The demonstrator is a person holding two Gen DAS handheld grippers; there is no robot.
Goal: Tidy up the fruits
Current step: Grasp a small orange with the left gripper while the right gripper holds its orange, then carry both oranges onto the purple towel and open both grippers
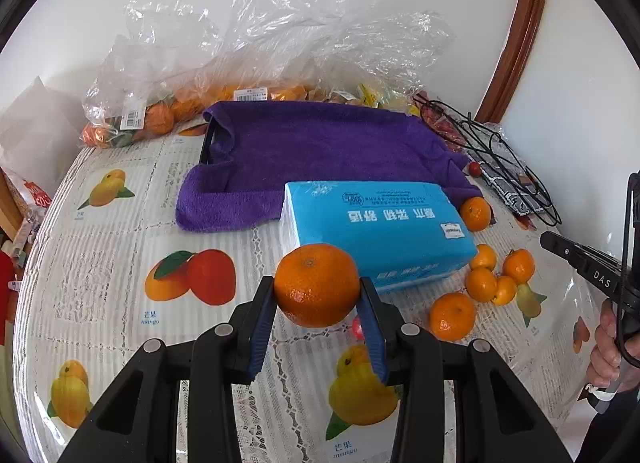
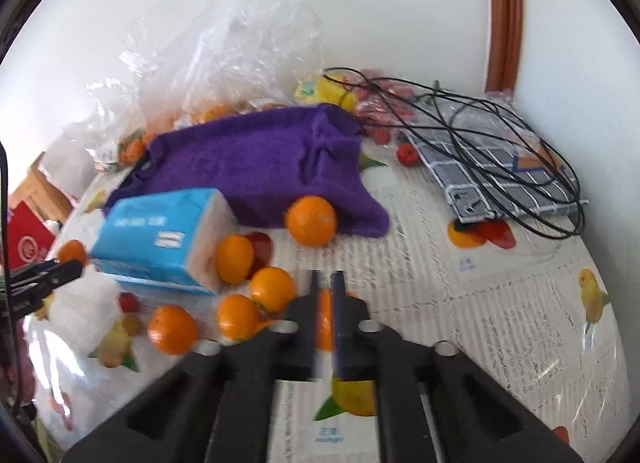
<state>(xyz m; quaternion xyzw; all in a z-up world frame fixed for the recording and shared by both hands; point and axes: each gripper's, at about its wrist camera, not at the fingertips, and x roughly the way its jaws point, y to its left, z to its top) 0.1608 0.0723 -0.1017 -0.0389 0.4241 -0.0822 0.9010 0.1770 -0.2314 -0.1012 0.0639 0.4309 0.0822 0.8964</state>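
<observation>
L fingers (image 1: 318,303) grip orange (image 1: 317,285); bag (image 1: 168,75) holds oranges.

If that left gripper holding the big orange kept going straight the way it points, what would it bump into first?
Probably the blue plastic-wrapped tissue pack, lying just beyond the round orange fruit clamped in the left gripper. Depth is unclear; it might meet the fruit-print tablecloth first.

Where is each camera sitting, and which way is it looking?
Left wrist view: on the left claw, looking down along it over the table; that claw holds an orange, and the person's right hand shows at the edge.
Right wrist view: on the right claw, looking down at the loose oranges; its fingers are closed together on nothing.
Both see the blue tissue pack, the purple towel and the plastic bags.
</observation>
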